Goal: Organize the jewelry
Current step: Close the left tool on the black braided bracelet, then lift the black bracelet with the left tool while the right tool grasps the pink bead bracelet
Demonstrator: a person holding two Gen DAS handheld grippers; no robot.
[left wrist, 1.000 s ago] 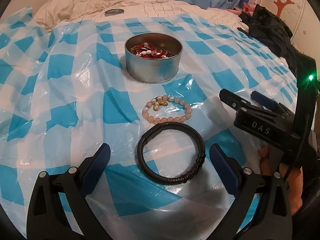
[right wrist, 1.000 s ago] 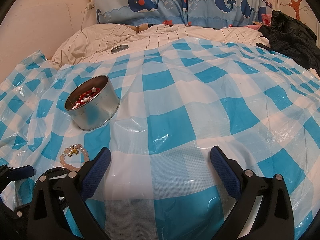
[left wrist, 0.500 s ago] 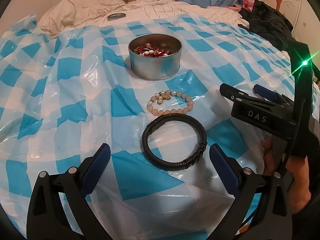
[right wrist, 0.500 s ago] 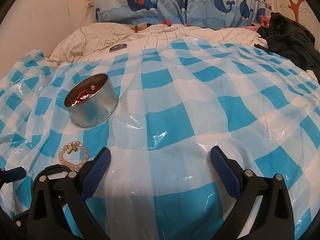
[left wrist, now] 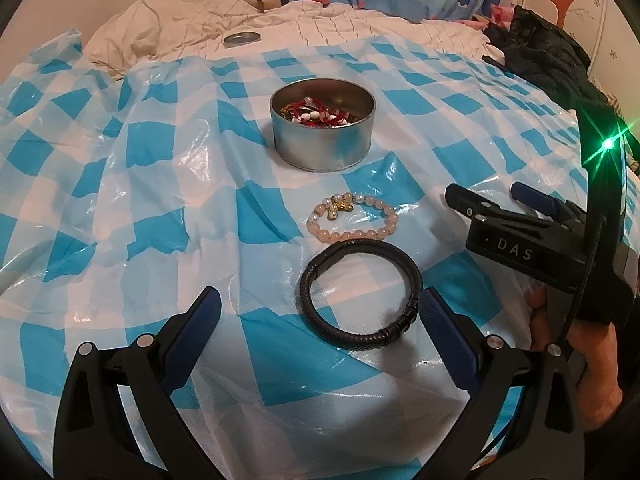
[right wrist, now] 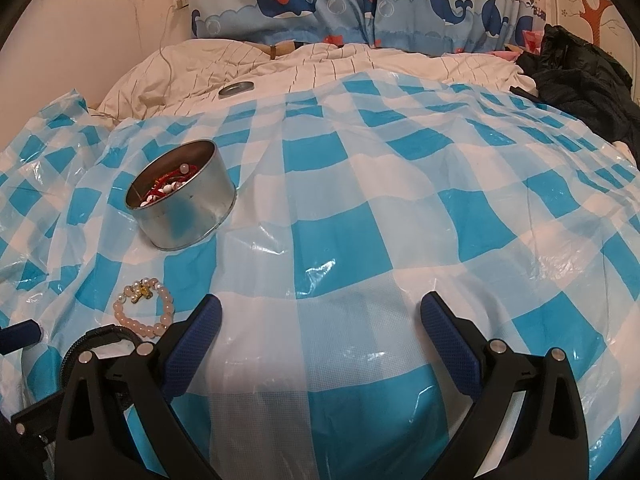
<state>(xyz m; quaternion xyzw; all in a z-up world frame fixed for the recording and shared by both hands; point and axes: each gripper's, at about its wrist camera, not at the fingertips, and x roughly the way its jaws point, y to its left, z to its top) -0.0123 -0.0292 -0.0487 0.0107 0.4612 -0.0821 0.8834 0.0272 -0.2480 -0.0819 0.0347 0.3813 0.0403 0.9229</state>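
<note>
A black braided bracelet [left wrist: 360, 292] lies on the blue-checked plastic sheet, just ahead of my open left gripper [left wrist: 320, 320], near its right finger. A pink bead bracelet [left wrist: 352, 218] with a gold charm lies just beyond it. A round metal tin [left wrist: 323, 132] holding red and white jewelry stands farther back. In the right wrist view the tin [right wrist: 184, 196] and the bead bracelet [right wrist: 144, 312] are at the left, and the black bracelet [right wrist: 96, 336] is partly hidden behind the left finger. My right gripper [right wrist: 320, 324] is open and empty over bare sheet.
The tin's lid [left wrist: 241, 38] lies on the cream duvet at the back. Dark clothing [right wrist: 580, 80] is piled at the far right. Whale-print pillows [right wrist: 360, 4] line the wall. The right gripper's body [left wrist: 520, 236] is at the right of the left wrist view.
My left gripper has pulled back and tilted up, so the tin and bracelets sit farther off and to the right. The right gripper has also drawn back slightly. Nothing was grasped.
</note>
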